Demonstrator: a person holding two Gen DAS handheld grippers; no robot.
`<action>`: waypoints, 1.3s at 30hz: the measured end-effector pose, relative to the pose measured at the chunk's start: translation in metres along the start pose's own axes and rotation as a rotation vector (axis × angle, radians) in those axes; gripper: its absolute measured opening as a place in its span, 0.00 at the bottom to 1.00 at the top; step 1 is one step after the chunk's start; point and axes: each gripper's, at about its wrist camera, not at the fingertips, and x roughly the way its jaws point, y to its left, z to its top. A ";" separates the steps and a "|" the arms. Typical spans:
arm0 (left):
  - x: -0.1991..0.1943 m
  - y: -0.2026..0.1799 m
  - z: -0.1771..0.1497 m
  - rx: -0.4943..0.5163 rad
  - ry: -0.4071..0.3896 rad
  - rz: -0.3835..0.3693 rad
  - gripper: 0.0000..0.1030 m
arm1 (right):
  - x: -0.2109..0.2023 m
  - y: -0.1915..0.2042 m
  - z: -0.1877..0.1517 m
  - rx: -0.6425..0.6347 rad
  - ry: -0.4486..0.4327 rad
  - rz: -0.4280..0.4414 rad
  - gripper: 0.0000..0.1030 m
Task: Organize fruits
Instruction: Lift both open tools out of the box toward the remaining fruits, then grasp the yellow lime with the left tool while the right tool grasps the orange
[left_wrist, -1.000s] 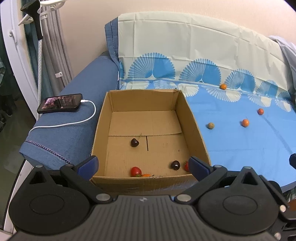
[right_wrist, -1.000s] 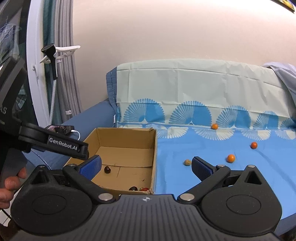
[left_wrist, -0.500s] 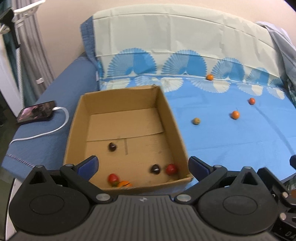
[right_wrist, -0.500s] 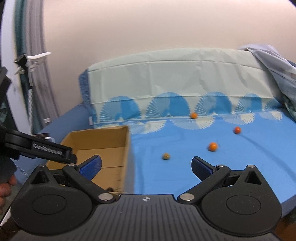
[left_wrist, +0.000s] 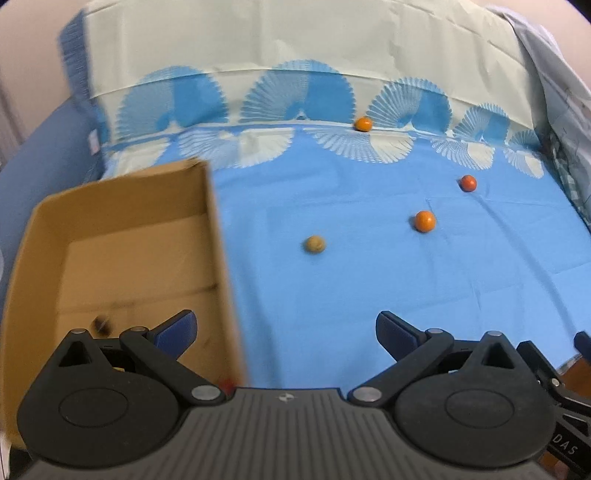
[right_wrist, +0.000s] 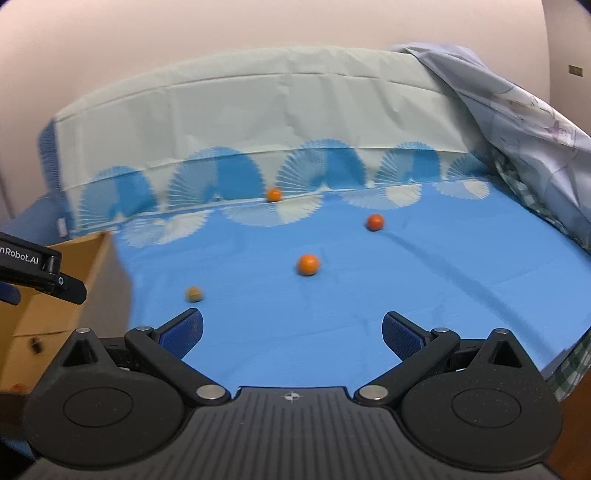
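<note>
- Four small fruits lie loose on the blue bed sheet (left_wrist: 332, 295), so as I judge it the sorting is only partly done.
- Nearest the cardboard box (left_wrist: 122, 229) is a dull tan fruit (left_wrist: 314, 244); it is near the box's right wall but apart from it.
- Farther right sits an orange fruit (left_wrist: 425, 220), and beyond that a redder orange fruit (left_wrist: 468, 182); the two are well apart from each other.
- A fourth orange fruit (left_wrist: 363, 123) rests at the back, in the crease where the sheet meets the upright patterned cushion (left_wrist: 295, 55).
- Inside the box, at least one dark fruit (left_wrist: 102, 324) shows on the floor, blurred; a red speck near the box's front right corner may be another fruit, but the left hand-held gripper (left_wrist: 286, 326) hides most of that end, so I cannot count what is already stored.
- Left hand-held gripper: jaws spread wide, nothing between them, hovering over the sheet just right of the box wall.
- Right hand-held gripper (right_wrist: 292, 326): jaws also spread wide and empty, pointed at the open sheet with the tan fruit just ahead of its left finger.
- Remaining work, by my reading: all four loose fruits have yet to go into the box, the tan one being the closest pick.
</note>
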 end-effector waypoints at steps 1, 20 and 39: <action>0.016 -0.007 0.008 0.007 0.011 -0.008 1.00 | 0.012 -0.002 0.001 -0.023 0.010 -0.012 0.99; 0.266 -0.020 0.067 -0.034 0.226 0.093 1.00 | 0.304 -0.015 0.020 -0.108 0.183 0.029 0.99; 0.228 -0.026 0.070 0.033 0.080 0.064 0.32 | 0.275 -0.013 0.026 -0.050 0.152 0.016 0.39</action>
